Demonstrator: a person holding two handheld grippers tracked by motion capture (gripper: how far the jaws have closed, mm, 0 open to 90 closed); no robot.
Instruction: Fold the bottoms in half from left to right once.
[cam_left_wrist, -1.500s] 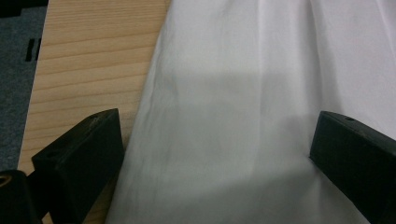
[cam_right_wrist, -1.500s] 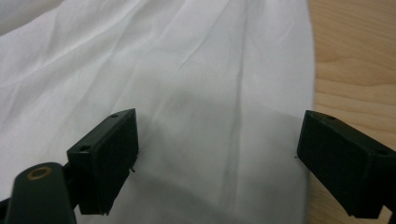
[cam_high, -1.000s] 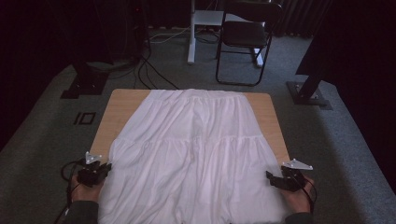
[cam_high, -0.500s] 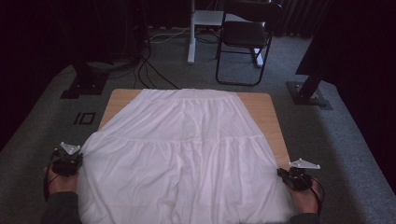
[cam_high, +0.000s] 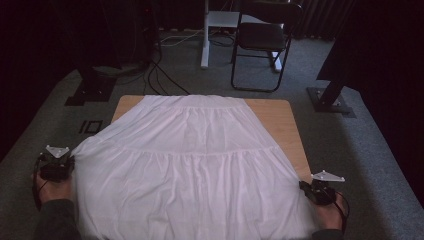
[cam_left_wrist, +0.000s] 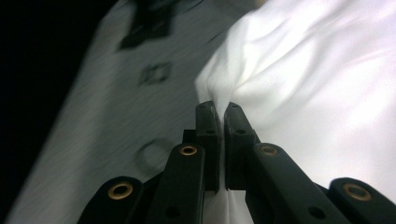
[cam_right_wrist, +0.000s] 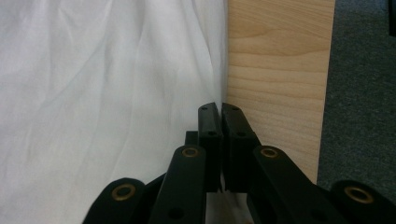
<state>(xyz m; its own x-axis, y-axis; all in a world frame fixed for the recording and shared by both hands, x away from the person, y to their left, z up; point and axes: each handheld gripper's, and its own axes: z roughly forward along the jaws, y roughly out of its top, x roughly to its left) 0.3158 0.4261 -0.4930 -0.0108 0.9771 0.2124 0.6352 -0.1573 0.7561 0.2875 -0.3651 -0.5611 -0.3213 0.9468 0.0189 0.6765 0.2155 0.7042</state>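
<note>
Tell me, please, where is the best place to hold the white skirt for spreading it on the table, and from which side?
Probably at the two near corners of the wide hem, coming from the outer sides. The white skirt flares toward the person, so those corners reach furthest past the table. The left gripper and right gripper are each shut on such a side edge.

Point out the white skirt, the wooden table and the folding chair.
white skirt (cam_high: 190, 165), high view, middle of the spread cloth.
wooden table (cam_high: 280, 120), high view, bare far right corner.
folding chair (cam_high: 262, 36), high view, its seat.
</note>
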